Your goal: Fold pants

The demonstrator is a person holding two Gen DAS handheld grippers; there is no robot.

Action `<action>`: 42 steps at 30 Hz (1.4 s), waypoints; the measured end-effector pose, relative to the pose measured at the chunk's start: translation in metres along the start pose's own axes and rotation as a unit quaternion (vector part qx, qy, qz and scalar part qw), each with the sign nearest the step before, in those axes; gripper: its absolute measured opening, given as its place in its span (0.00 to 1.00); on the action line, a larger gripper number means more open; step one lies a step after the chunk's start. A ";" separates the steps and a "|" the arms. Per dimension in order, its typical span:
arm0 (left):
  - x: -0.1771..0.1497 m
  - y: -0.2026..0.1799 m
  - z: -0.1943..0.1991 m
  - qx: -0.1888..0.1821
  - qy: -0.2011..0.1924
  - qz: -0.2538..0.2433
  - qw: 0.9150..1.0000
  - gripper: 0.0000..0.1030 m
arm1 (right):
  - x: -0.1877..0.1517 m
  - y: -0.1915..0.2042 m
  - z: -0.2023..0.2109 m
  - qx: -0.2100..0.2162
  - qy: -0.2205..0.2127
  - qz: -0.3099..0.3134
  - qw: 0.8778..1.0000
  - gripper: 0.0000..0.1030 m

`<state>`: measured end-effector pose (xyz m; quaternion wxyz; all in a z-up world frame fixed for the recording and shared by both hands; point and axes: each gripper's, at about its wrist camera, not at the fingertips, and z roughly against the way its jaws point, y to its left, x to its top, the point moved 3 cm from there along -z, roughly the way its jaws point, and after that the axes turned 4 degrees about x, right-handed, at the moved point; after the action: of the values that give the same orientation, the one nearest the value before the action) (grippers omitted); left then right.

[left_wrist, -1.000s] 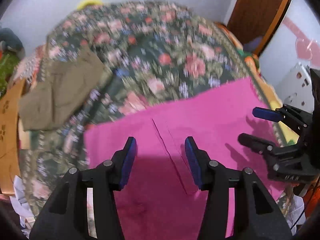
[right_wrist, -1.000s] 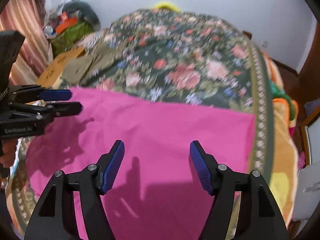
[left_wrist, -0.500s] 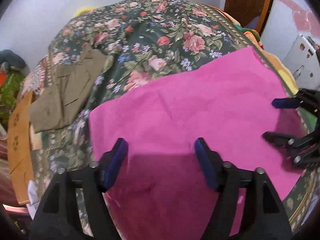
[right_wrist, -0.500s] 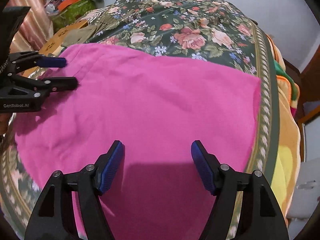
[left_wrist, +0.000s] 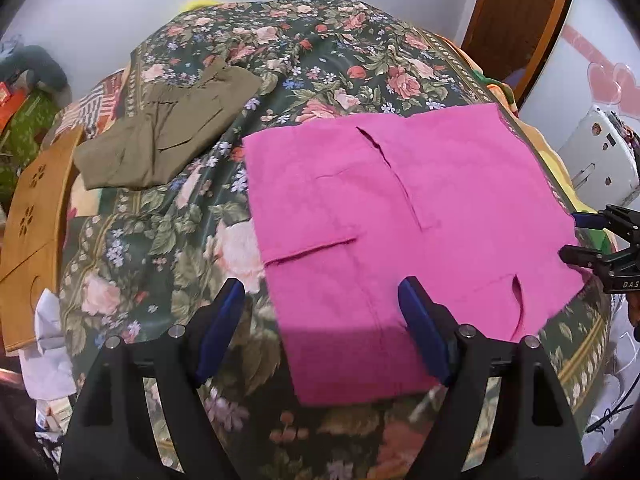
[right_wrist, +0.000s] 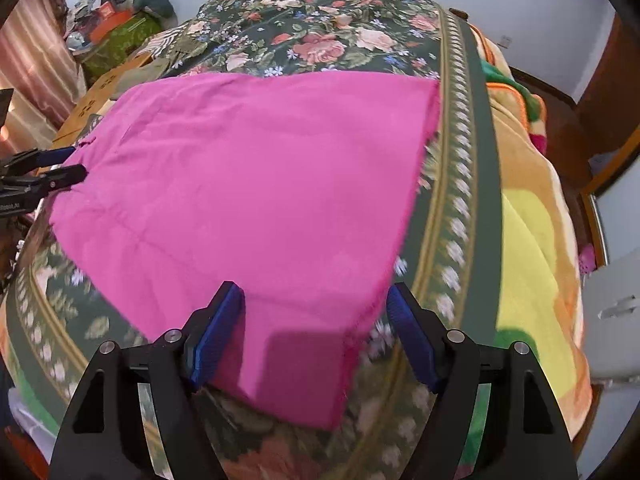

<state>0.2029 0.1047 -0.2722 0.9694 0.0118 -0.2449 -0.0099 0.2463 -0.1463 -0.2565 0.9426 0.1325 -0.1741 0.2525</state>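
Since a second ago both grippers have backed toward 6 o'clock off the pink pants (left_wrist: 400,216), now flat on the bed (left_wrist: 320,60). Left gripper (left_wrist: 320,324) and right gripper (right_wrist: 314,330): fingers spread, empty; regrasp judged next.

Near corner of the pink pants (right_wrist: 256,208) behind the right hand-held gripper (right_wrist: 314,336), motion-blurred floral bedspread (right_wrist: 448,276) alongside.

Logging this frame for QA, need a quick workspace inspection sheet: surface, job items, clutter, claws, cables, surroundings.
Surface: floral bedspread on a bed.
Job's things: pink pants spread flat, pockets showing.
Clutter: olive garment lying apart to the left of the pants.
Grippers: left claw open, over the pants' near edge; right claw open, holding nothing.
Cables: thin dark cable at the right edge.
Surroundings: wooden board, white wall, wooden door.
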 end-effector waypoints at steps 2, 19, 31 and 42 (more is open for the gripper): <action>-0.003 0.002 0.005 0.003 -0.003 0.001 1.000 0.77 | -0.005 -0.001 0.003 -0.006 0.003 0.001 1.000 0.71; -0.025 0.053 0.055 -0.042 -0.004 0.146 0.988 0.79 | 0.019 0.039 0.055 0.013 -0.089 0.022 0.996 0.71; -0.041 0.024 0.015 -0.200 0.064 0.254 0.944 0.79 | 0.034 0.082 -0.004 0.059 -0.065 0.037 0.995 0.71; -0.018 0.031 -0.011 -0.283 0.074 0.334 0.896 0.73 | 0.027 0.077 -0.024 0.098 -0.034 0.025 0.994 0.71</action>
<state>0.1925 0.1360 -0.2893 0.8933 -0.3449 -0.1489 0.2470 0.2337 -0.0622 -0.2550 0.9118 0.2283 -0.1840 0.2876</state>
